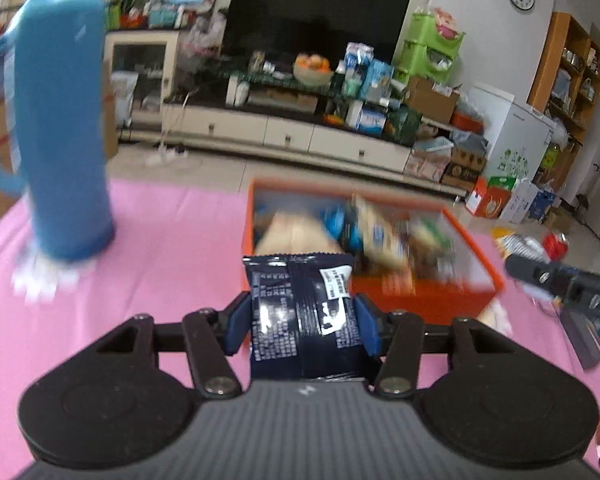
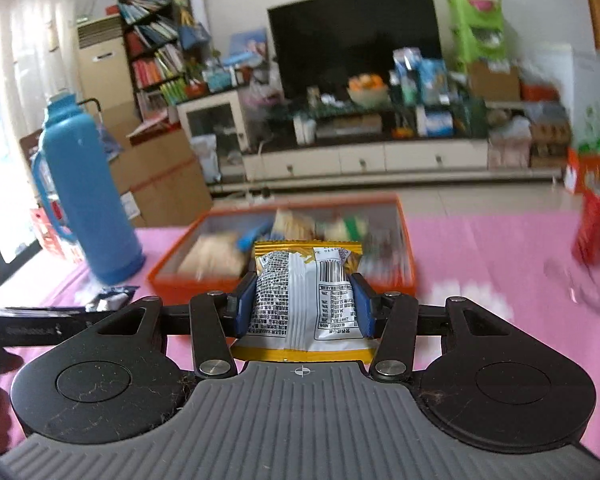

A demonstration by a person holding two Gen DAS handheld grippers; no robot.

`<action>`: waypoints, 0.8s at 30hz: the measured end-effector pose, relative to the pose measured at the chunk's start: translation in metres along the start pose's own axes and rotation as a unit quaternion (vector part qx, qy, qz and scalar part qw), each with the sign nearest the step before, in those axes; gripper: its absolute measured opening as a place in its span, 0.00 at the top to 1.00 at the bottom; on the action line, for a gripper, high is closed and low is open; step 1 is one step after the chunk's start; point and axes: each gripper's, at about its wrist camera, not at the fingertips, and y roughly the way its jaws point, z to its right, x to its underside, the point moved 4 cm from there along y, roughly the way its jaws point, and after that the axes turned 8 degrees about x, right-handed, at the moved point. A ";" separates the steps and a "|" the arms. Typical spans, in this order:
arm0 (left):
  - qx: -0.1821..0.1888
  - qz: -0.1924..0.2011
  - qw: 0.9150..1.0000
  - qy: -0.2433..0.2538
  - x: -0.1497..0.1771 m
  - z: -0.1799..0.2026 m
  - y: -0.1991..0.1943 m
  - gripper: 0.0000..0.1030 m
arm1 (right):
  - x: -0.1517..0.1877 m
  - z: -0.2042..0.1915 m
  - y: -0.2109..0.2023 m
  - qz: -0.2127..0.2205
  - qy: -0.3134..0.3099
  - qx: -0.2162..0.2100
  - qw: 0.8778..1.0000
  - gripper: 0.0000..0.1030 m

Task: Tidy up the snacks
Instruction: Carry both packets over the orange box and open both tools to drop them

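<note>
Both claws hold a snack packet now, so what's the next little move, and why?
Probably carry both forward over the orange box and let go. The left fingers pinch a dark packet, the right fingers a yellow packet, and the box lies just ahead, already holding snacks.

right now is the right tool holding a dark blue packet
No, the right tool is shut on a yellow packet; the dark blue packet sits in the left tool.

The left gripper (image 1: 302, 322) is showing blue pads (image 1: 367, 328) on black linkage arms with silver screws, two round black discs flanking a ribbed grey body. The right gripper (image 2: 302, 308) is wearing the same parts, its grey body bearing a crosshair mark.
</note>
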 end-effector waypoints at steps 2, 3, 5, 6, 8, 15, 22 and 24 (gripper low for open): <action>-0.006 0.007 1.000 0.016 -0.028 0.000 0.024 0.48 | -0.019 0.000 0.026 0.006 -0.005 -0.004 1.000 0.64; -0.011 0.005 1.000 0.025 -0.041 0.001 0.039 0.48 | -0.028 0.001 0.041 0.011 -0.007 0.000 1.000 0.64; -0.016 0.003 0.999 0.043 -0.060 0.002 0.067 0.48 | -0.042 0.004 0.070 0.015 -0.011 0.011 1.000 0.64; -0.020 0.000 0.999 0.050 -0.066 0.001 0.079 0.48 | -0.047 0.008 0.084 0.017 -0.011 0.017 1.000 0.64; -0.025 -0.006 0.998 0.063 -0.070 0.001 0.100 0.48 | -0.056 0.016 0.112 0.011 -0.007 0.028 1.000 0.64; -0.029 -0.014 0.995 0.100 -0.045 -0.008 0.143 0.38 | -0.048 0.024 0.183 -0.027 0.008 0.008 1.000 0.63; -0.020 0.000 0.994 0.110 -0.032 -0.011 0.138 0.09 | -0.038 0.018 0.204 -0.047 -0.035 0.048 0.997 0.48; -0.024 0.027 0.992 0.120 -0.038 -0.005 0.121 0.09 | -0.037 0.014 0.199 -0.047 -0.029 0.037 0.998 0.18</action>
